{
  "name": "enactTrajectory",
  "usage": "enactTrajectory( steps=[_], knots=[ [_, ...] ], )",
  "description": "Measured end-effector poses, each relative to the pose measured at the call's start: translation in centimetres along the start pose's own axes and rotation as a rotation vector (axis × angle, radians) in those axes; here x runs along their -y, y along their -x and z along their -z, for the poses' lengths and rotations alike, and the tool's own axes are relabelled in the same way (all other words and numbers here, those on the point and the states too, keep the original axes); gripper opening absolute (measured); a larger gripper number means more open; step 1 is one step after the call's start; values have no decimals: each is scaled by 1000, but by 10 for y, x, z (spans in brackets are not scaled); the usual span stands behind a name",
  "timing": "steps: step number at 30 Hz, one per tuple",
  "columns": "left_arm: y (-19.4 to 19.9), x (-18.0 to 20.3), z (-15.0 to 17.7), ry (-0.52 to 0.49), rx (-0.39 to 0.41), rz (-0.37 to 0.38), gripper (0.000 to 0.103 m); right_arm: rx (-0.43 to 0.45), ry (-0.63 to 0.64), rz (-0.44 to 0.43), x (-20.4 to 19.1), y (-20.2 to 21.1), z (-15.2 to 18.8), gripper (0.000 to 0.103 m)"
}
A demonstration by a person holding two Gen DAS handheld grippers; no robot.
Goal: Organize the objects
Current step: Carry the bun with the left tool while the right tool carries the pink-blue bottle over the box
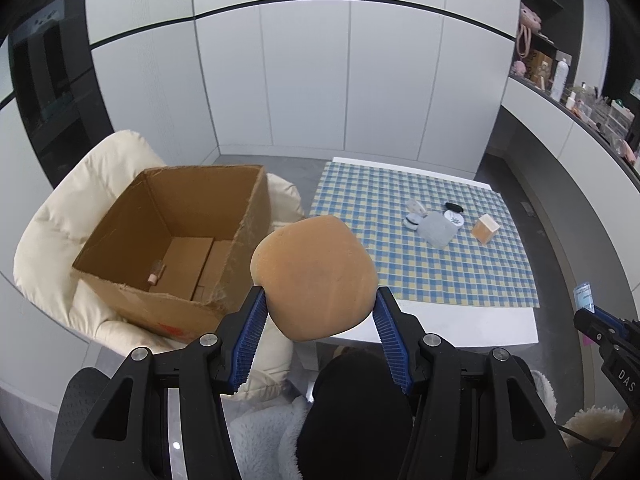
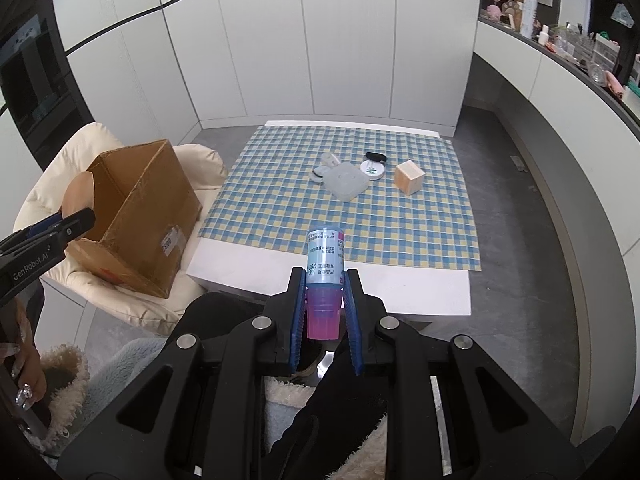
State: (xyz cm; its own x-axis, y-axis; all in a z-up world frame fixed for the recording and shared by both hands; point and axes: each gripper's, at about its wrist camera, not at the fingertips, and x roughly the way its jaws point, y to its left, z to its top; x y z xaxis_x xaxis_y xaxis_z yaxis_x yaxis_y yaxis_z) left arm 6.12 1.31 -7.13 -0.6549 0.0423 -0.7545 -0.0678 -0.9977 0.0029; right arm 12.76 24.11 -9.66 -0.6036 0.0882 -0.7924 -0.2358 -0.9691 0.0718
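Note:
My left gripper (image 1: pixel 318 300) is shut on a round tan sponge-like pad (image 1: pixel 314 276), held in the air just right of an open cardboard box (image 1: pixel 176 216). A small bottle (image 1: pixel 156 272) lies on the box floor. My right gripper (image 2: pixel 323 282) is shut on a small bottle with a pink cap and a light blue label (image 2: pixel 324 264), held above the table's near edge. In the right wrist view the left gripper (image 2: pixel 76 218) and its tan pad (image 2: pixel 78 196) show beside the box (image 2: pixel 140 216).
The box rests on a cream cushioned chair (image 1: pixel 60 220). A white low table (image 2: pixel 400 292) carries a blue checked cloth (image 2: pixel 280 208) with a grey square lid (image 2: pixel 346 184), a round white tin (image 2: pixel 372 170), a tan cube (image 2: pixel 409 177) and small items. A cluttered counter (image 2: pixel 560 52) curves at right.

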Motion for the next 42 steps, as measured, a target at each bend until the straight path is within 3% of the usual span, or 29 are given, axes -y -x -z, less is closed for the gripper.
enactTrajectory(
  steps=[29,42],
  knots=[
    [9,-132,33,254,-38,-217,55,-60,270,-218,-142,-54,-21,20],
    [-10,-154,35,309,-68,-254,55,-89,380,-307,-202,-74,-20,20]
  ],
)
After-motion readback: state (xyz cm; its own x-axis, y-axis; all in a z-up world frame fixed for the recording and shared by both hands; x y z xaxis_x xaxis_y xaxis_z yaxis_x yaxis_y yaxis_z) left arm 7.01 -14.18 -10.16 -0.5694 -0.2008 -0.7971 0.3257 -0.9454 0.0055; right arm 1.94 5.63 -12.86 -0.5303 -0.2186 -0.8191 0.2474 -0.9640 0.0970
